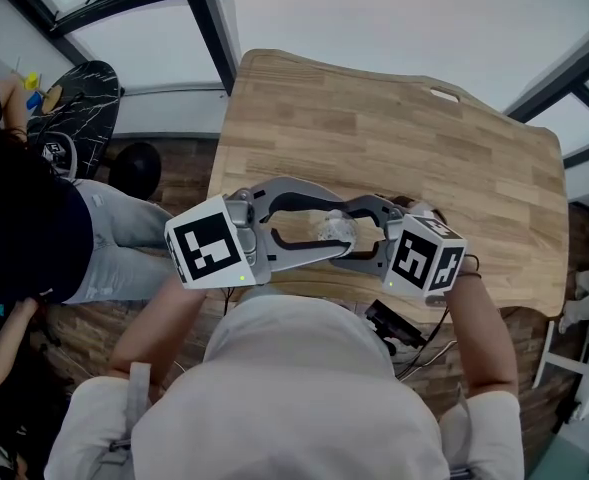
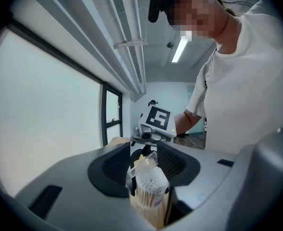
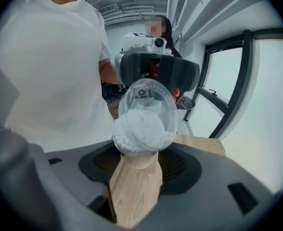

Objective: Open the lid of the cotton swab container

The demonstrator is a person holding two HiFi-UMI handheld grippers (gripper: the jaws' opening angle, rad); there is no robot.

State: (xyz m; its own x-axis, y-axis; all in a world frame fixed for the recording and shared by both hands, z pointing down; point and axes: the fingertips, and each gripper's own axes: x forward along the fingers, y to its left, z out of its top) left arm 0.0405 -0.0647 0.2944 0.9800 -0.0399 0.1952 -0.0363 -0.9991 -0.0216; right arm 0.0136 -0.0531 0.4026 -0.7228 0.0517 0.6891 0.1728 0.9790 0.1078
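A clear cotton swab container (image 1: 334, 230) packed with white-tipped swabs is held upright between my two grippers, over the wooden table (image 1: 394, 138) near its front edge. Its clear hinged lid (image 2: 150, 159) stands flipped up above the swab heads. In the left gripper view the container (image 2: 148, 189) fills the gap between the jaws, and my left gripper (image 2: 150, 177) is shut on its body. In the right gripper view the container (image 3: 140, 129) and raised lid (image 3: 153, 97) sit at the jaw tips, with my right gripper (image 3: 141, 159) shut around the lower body. Both grippers, left (image 1: 342, 228) and right (image 1: 354, 234), meet at it.
Bare table wood (image 3: 134, 196) shows through the right jaws' gap. A seated person (image 1: 34, 218) and a black board (image 1: 79, 108) are left of the table. A white chair (image 1: 584, 348) stands at the right. Windows run along the far side.
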